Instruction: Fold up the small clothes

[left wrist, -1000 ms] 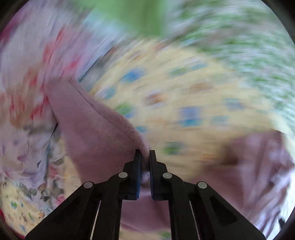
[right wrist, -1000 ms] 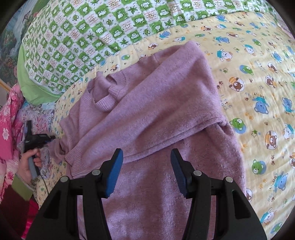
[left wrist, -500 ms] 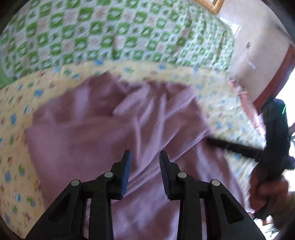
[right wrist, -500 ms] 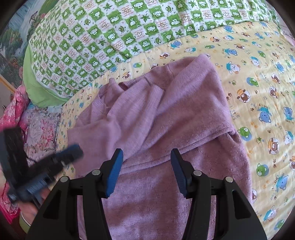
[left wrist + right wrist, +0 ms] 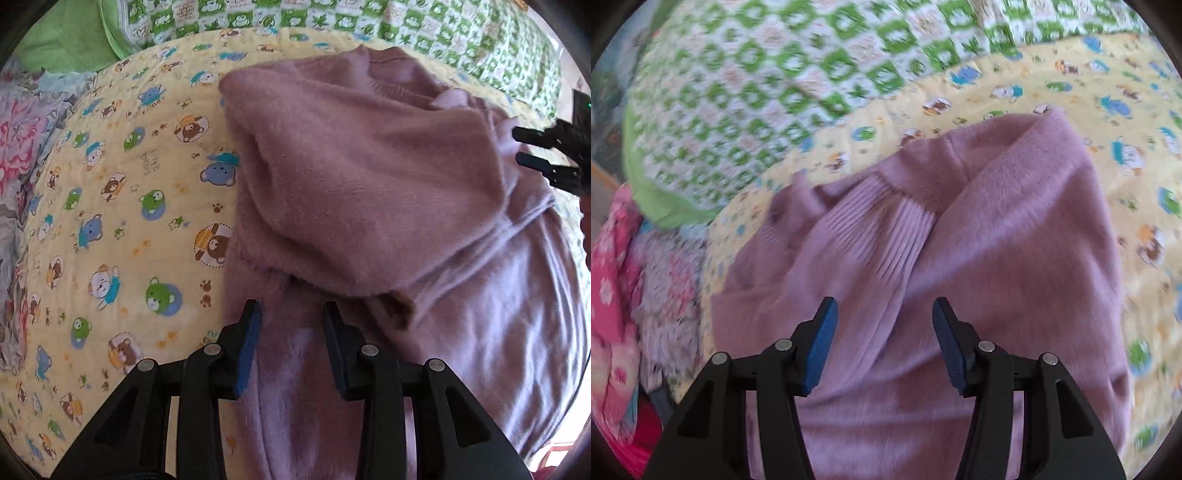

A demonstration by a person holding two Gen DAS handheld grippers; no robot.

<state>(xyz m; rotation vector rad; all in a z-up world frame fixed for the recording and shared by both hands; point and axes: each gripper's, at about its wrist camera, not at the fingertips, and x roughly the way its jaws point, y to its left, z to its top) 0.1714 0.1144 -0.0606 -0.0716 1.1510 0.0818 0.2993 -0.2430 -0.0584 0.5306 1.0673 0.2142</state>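
A mauve sweater (image 5: pixel 362 177) is spread, partly folded over itself, on a yellow bear-print sheet (image 5: pixel 122 206) on the bed. The left tool (image 5: pixel 291 314) is held just above the sweater's lower part, beside its left edge; its jaws are opening and nothing is gripped between them. The right tool (image 5: pixel 884 314) is held over the sweater (image 5: pixel 997 240), jaws apart and empty, with the ribbed band (image 5: pixel 886 229) just ahead of it. A green checked quilt (image 5: pixel 757 85) is seen beyond, and floral clothes (image 5: pixel 624 288) lie to the left
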